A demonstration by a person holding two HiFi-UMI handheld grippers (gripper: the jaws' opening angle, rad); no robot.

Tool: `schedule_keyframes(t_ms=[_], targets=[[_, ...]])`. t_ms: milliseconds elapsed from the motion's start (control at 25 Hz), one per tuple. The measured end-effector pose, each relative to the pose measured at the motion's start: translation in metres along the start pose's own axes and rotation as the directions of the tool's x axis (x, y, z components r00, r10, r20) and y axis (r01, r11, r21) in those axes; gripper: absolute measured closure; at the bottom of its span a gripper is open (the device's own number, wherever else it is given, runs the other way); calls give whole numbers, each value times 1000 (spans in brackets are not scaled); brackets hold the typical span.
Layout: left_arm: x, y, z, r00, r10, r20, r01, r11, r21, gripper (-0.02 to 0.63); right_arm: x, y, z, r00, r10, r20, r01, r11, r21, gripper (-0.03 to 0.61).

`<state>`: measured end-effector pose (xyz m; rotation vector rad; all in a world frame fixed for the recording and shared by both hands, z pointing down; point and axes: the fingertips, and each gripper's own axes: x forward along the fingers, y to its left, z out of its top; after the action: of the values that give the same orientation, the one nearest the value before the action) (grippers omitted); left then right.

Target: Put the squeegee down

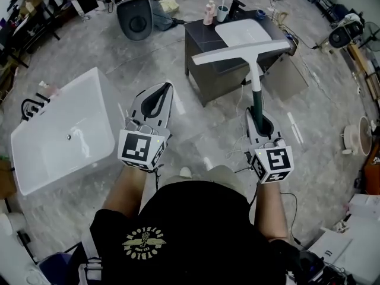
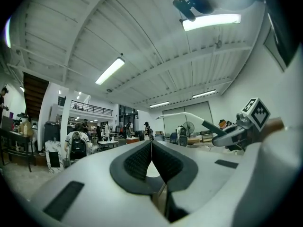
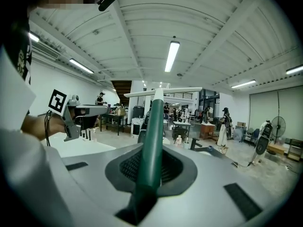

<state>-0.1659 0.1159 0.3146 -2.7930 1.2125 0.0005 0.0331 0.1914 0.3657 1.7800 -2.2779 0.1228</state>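
Note:
A squeegee (image 1: 242, 53) with a white blade and a dark green handle (image 1: 257, 103) sticks out ahead of my right gripper (image 1: 260, 125), which is shut on the handle. In the right gripper view the green handle (image 3: 152, 141) runs up between the jaws to the white blade (image 3: 163, 92). The blade hangs over the near edge of a dark cabinet with a white sink (image 1: 248, 33). My left gripper (image 1: 157, 100) is shut with nothing in it; its tips meet (image 2: 151, 145). From the left gripper view the squeegee (image 2: 189, 117) and the right gripper (image 2: 236, 131) show to the right.
A large white basin (image 1: 62, 129) lies on the floor to the left. On the cabinet stand a black tap (image 1: 236, 8), a cup (image 1: 222, 13) and a bottle (image 1: 209, 13). A round dark appliance (image 1: 135, 16) stands behind, and clutter lines the room's edges.

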Motion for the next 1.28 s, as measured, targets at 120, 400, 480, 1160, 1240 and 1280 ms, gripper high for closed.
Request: schedule_keyframes(t_ms=[120,400,480,1160,1240,1280], targets=[[3,0,-2,1000,-22,12,22,1000,-1,589,5,-6,-1,1000,-20,-3,20,1000,16,523],[11,16,-15,1000,-21,-18,21,1000,-4,589,27,-15,-7,1000,-22,-8,22,999,42,523],[16,18,-18,1000,-21,-23,21,1000,-1,589,35,-20,-11,1000,-19,-16,20,999,50,523],[107,33,-33,998,-17,-65,18,1000,8,589,106,-79,-10,999,28,-37,-26,998,63,523],[119,34,-33,998,-14,-65,14,1000,7,589,113,-88,-8,999,35,-32,-33,998,60,523],[124,34,-34,998,-12,-66,12,1000,5,589,116,-92,-7,999,37,-30,-36,998,59,523]])
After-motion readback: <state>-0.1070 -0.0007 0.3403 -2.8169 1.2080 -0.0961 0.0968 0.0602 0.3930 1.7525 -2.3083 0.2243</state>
